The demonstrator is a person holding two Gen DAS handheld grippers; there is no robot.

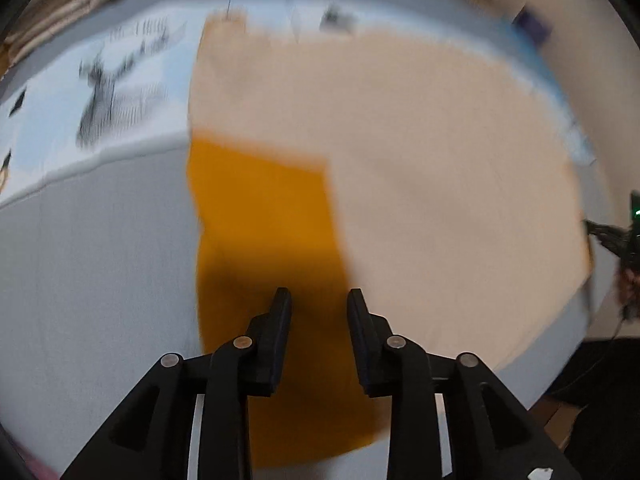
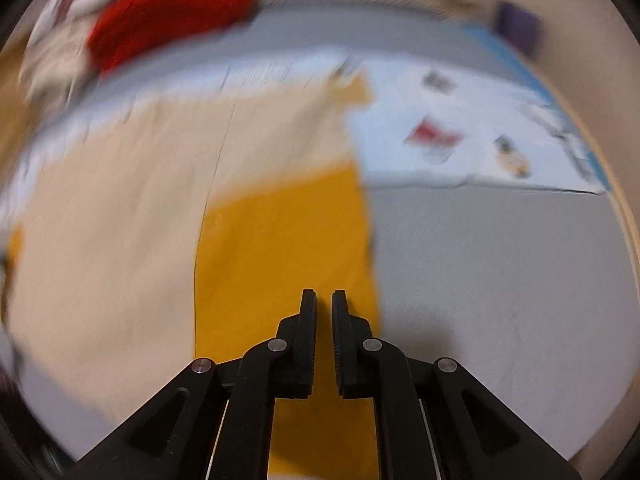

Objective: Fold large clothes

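A large garment lies flat on a grey bed. It has a beige body and a mustard-yellow panel. In the right wrist view the beige part is at left and the yellow panel in the middle. My left gripper is open and empty, above the yellow panel. My right gripper has its jaws nearly together with a narrow gap, nothing between them, above the yellow panel's right edge. Both views are motion-blurred.
A pale blue printed sheet covers the far part of the grey bed. A red cloth and beige bedding lie at the far side. The bed's edge drops off at the right of the left wrist view.
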